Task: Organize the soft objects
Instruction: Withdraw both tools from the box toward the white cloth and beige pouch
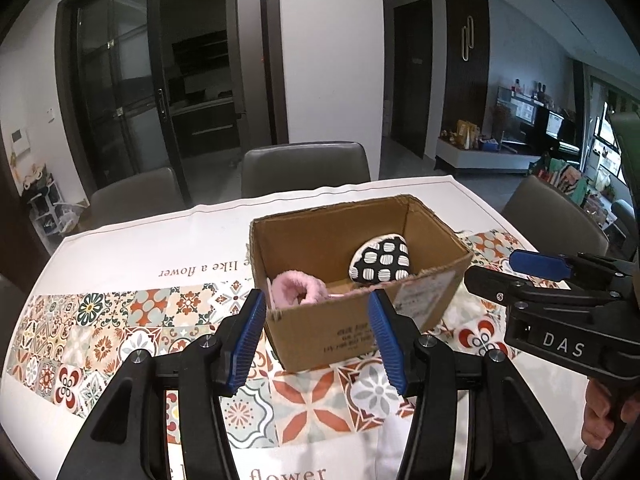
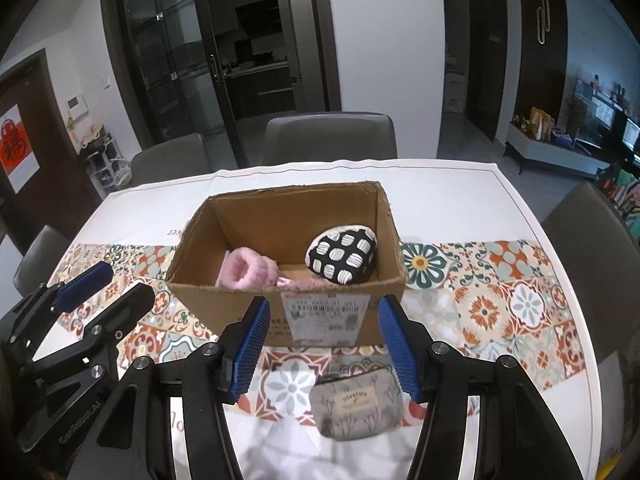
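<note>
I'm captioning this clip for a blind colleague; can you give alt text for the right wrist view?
An open right gripper hovers over a small grey pouch on a patterned tablecloth, in front of a cardboard box. The box holds a pink fluffy item and a black-and-white spotted item.

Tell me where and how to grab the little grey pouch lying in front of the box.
Pinch the grey pouch across its short sides, descending from above with the right hand-held gripper, whose open fingers already straddle it. It lies flat on the tablecloth, so no underside grip; keep clear of the cardboard box.
</note>
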Tool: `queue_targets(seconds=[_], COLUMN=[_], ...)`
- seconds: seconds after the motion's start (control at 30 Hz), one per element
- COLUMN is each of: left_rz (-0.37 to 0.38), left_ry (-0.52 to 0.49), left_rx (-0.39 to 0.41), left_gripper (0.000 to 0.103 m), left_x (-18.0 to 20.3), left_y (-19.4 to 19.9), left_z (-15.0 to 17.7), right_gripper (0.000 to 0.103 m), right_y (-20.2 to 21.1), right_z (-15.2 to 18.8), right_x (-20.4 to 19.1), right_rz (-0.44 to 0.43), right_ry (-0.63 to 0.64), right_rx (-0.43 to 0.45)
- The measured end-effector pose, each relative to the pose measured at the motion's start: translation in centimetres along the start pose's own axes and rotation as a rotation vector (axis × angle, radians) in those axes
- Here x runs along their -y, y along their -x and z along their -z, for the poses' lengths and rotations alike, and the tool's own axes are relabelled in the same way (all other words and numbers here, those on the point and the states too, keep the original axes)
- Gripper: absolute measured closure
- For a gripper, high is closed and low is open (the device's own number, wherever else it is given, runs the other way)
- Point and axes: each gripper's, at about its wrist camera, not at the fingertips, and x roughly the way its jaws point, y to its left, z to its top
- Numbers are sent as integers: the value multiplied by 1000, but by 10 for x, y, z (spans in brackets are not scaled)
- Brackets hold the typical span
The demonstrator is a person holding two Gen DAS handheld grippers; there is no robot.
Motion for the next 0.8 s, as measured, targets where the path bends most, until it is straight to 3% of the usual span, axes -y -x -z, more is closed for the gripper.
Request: queue_targets(seconds=[0.37, 0.8], left_rz=[23, -83], left_ry=[34, 147], left_rx=[-53, -105], left_gripper=[50, 49], left_x=[12, 40], left_y=[11, 21], left_z=[24, 59], right_gripper=[45, 45], right_y=[16, 9], right_z=[23, 40], right_x=[3, 21], right_rz=[7, -84], right_ry=[-18, 53], right_rx=[-5, -66])
